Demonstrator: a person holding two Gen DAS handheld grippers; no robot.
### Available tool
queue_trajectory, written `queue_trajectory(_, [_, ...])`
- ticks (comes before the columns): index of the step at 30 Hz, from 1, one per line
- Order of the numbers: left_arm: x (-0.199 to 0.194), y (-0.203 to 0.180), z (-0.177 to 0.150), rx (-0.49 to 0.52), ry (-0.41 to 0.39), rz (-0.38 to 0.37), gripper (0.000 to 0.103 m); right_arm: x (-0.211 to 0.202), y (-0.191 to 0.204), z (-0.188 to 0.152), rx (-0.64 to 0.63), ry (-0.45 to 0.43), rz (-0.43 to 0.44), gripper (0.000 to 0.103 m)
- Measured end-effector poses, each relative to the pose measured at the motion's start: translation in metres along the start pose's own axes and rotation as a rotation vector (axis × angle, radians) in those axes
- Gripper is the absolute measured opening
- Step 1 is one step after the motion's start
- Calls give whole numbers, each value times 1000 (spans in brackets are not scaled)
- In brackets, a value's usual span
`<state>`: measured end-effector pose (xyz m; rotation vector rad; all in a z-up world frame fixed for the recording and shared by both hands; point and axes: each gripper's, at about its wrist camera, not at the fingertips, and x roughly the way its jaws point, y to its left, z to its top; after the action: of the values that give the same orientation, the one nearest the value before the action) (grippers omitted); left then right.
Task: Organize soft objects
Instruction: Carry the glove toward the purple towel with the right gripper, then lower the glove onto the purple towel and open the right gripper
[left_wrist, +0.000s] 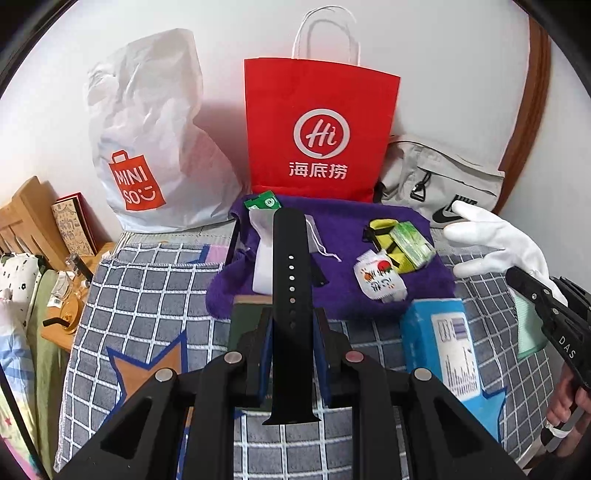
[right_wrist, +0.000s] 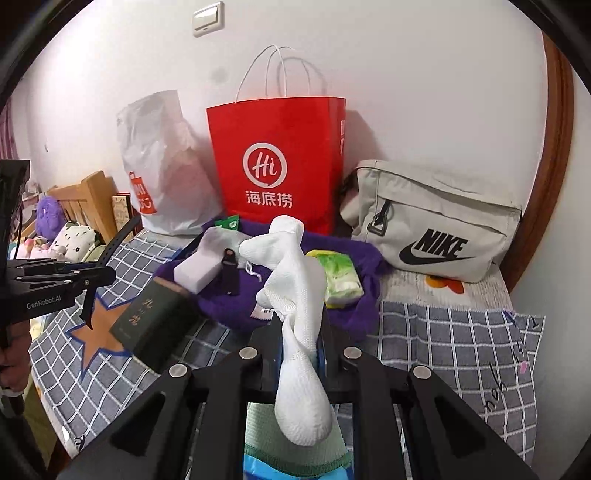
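White glove (right_wrist: 295, 280) hangs limp, clamped between the jaws of the right gripper (right_wrist: 301, 332); a black watch strap (left_wrist: 291, 295) stands pinched in the jaws of the left gripper (left_wrist: 291, 328). Just beyond both jaws lies the purple towel (left_wrist: 347, 291) with small packets on the bed, then the red paper bag (left_wrist: 317, 129), white plastic bag (left_wrist: 147, 147) and grey Nike bag (right_wrist: 436, 221). Sorting looks underway; next, each held piece likely needs carrying over a bag's opening.
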<state>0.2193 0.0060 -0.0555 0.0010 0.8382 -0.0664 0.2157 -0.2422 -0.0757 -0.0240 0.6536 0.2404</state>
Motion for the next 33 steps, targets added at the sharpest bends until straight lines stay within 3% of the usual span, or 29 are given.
queue_trajectory(6, [16, 11, 16, -10, 6, 7, 20, 26, -7, 10, 3, 16, 2, 14])
queue_trajectory(11, [34, 24, 30, -48, 23, -56, 20, 49, -12, 19, 18, 30, 7, 14])
queue_trajectory(16, [54, 24, 40, -50, 42, -71, 20, 72, -12, 30, 21, 38, 24, 14])
queue_trajectory(22, [85, 24, 52, -110, 96, -195, 20, 102, -10, 48, 24, 59, 39, 14])
queue_trajectory(33, [138, 30, 73, -109, 133, -111, 20, 150, -17, 51, 25, 104, 49, 14])
